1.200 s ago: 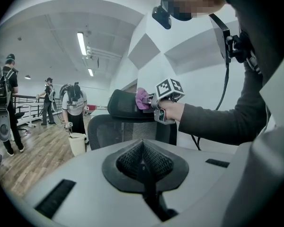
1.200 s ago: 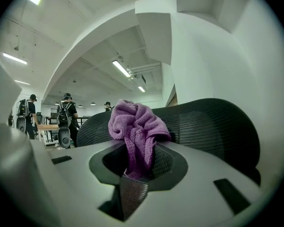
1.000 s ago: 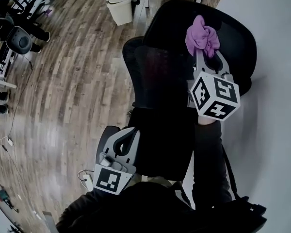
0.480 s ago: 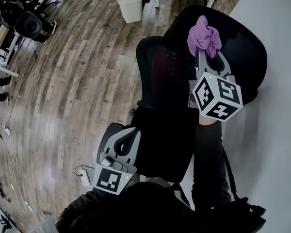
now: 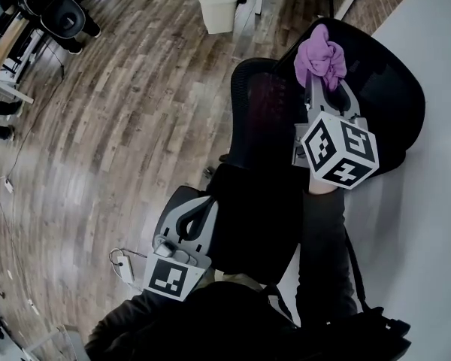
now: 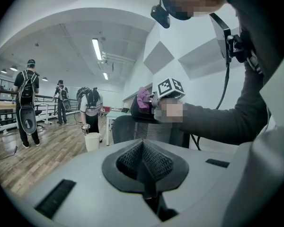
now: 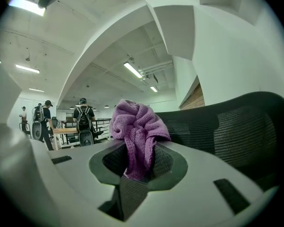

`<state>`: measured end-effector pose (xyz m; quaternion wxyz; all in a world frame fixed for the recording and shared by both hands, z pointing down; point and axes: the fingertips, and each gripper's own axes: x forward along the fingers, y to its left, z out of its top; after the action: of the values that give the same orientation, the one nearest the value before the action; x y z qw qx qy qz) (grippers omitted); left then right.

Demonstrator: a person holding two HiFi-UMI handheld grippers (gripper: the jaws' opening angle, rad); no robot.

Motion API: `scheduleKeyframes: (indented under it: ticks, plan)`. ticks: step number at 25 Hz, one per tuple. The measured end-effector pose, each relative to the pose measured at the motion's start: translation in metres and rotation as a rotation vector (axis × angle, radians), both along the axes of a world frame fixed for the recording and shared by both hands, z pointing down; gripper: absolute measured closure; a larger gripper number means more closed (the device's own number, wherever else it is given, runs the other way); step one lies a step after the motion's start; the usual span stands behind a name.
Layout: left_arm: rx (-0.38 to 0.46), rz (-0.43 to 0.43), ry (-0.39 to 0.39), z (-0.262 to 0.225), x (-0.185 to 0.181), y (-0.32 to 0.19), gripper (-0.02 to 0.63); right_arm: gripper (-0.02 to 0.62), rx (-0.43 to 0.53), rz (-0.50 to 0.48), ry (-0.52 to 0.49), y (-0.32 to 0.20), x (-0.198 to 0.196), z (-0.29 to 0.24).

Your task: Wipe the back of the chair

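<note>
At the top of your head view, a white bin (image 5: 220, 7) stands on the wooden floor (image 5: 113, 126). Another black office chair (image 5: 64, 10) is in the upper left corner. A small white cable (image 5: 122, 268) lies at the lower left.

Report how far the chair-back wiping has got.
Done: the right gripper is shut on the purple cloth. In hand: the cloth is held up by the chair's mesh back; whether it touches cannot be told. Left: the wiping itself, since nothing shows any stroke made. The left gripper is shut, empty, held low.
</note>
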<state>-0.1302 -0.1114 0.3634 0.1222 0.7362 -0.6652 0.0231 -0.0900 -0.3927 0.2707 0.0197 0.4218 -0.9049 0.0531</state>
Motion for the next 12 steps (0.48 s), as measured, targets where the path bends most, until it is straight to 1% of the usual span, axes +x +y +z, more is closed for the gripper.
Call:
scheduleKeyframes:
  ticks: [7,12]
  plan:
    - [0.006,-0.014,0.002,-0.002,-0.003,0.009,0.601,0.505,0.006,-0.031,0.007,0.011,-0.013,-0.003]
    - [0.008,-0.038,-0.002,-0.005,-0.014,0.016,0.601,0.506,0.016,-0.053,0.007,0.018,-0.029,-0.008]
